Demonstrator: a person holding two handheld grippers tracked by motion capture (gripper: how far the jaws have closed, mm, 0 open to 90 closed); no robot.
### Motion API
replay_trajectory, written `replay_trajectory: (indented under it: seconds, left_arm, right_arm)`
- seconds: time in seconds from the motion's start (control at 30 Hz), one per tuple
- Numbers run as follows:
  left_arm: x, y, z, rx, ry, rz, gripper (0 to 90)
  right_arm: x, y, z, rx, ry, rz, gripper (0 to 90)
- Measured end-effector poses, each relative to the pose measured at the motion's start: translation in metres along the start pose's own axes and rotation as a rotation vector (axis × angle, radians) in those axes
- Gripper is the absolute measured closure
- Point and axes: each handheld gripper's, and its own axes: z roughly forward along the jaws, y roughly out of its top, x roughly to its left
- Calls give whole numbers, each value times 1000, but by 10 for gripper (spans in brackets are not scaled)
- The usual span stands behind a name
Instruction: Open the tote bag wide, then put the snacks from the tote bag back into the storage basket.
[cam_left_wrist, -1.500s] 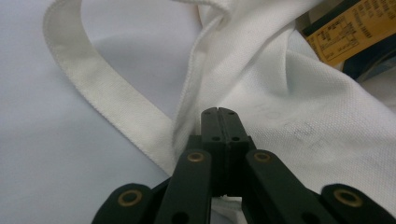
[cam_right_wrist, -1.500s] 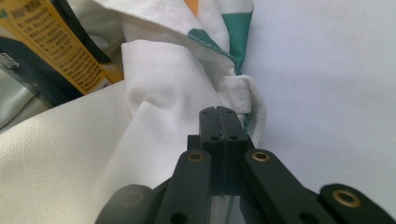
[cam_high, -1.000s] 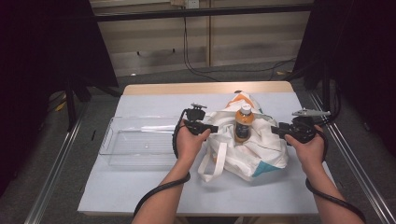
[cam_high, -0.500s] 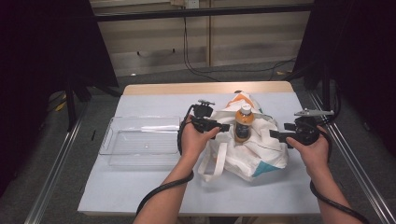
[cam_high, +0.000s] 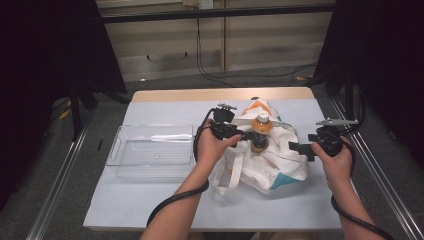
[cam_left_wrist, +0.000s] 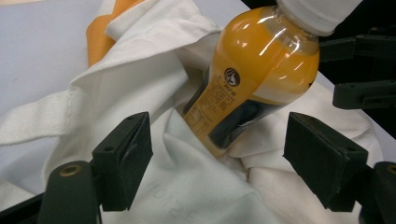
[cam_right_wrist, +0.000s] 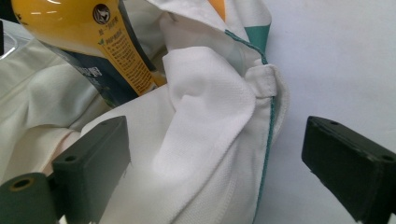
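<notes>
bag (cam_high: 272, 160): white woven cloth, matt | bottle (cam_left_wrist: 254, 88): glossy clear plastic | tray (cam_high: 150, 150): clear smooth plastic

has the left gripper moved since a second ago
Yes. The left gripper, jaws just opened off the bag, has drifted right, away from the clear tray toward the bottle.

Bottle (cam_high: 261, 134) stands in the bag (cam_high: 270, 162); clear tray (cam_high: 152, 150) lies left of it.

Overhead view; two close views sharing bottle (cam_high: 260, 132)
</notes>
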Motion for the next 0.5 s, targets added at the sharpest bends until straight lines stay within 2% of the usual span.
replay_trajectory:
  seconds: [0.07,0.13,0.4,0.5]
  left_arm:
    - [-3,1,1,-11,-5,-2,211]
    - [-4,2,2,-8,-5,10,201]
    - [-8,4,5,-7,-9,33,190]
    - [-9,4,6,-16,-10,28,190]
  right_arm:
    - [1,0,0,-3,10,-3,69]
    - [1,0,0,11,12,-9,70]
    - [1,3,3,13,29,-16,71]
    - [3,3,3,15,34,-17,73]
